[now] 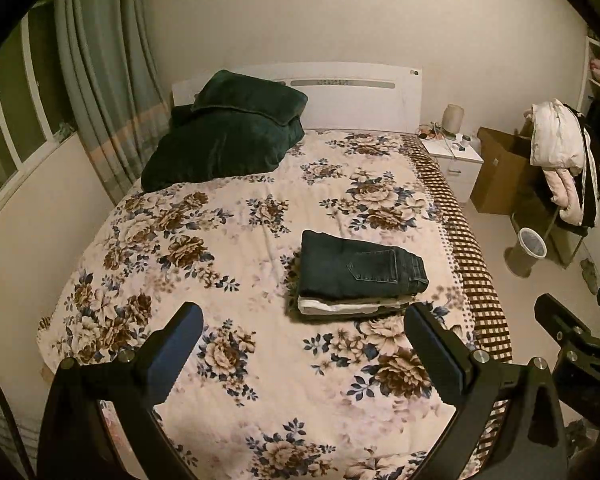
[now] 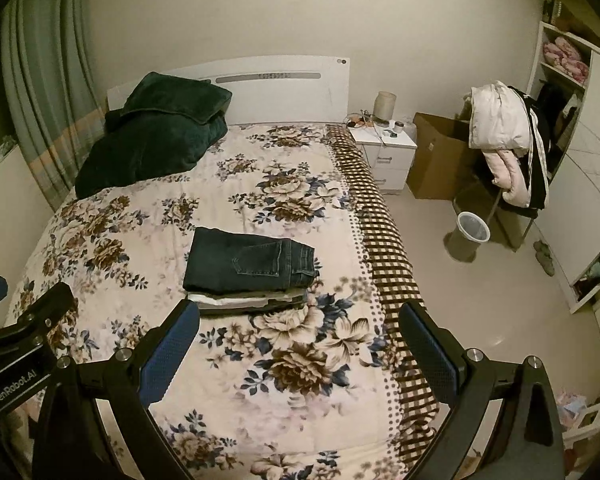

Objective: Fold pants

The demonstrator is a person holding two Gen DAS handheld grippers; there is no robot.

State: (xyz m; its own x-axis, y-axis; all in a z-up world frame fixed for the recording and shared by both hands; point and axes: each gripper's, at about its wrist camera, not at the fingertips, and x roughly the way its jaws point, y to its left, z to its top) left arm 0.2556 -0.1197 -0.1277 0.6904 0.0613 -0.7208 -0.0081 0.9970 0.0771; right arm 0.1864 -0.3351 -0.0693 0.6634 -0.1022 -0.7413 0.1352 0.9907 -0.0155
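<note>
Dark blue jeans (image 1: 360, 266) lie folded, back pocket up, on top of a small stack of folded lighter garments (image 1: 340, 306) on the floral bed cover (image 1: 220, 248). They also show in the right wrist view (image 2: 248, 260), with the stack (image 2: 244, 300) under them. My left gripper (image 1: 304, 320) is open and empty, held above the bed in front of the stack. My right gripper (image 2: 300, 320) is open and empty, in front of the stack and to its right. Neither touches the pants.
A dark green blanket (image 1: 228, 128) is piled at the head of the bed. A white nightstand (image 2: 384, 152), a cardboard box (image 2: 436, 156), a chair with clothes (image 2: 504, 136) and a bin (image 2: 470, 236) stand on the floor to the right. Curtains (image 1: 100, 72) hang at left.
</note>
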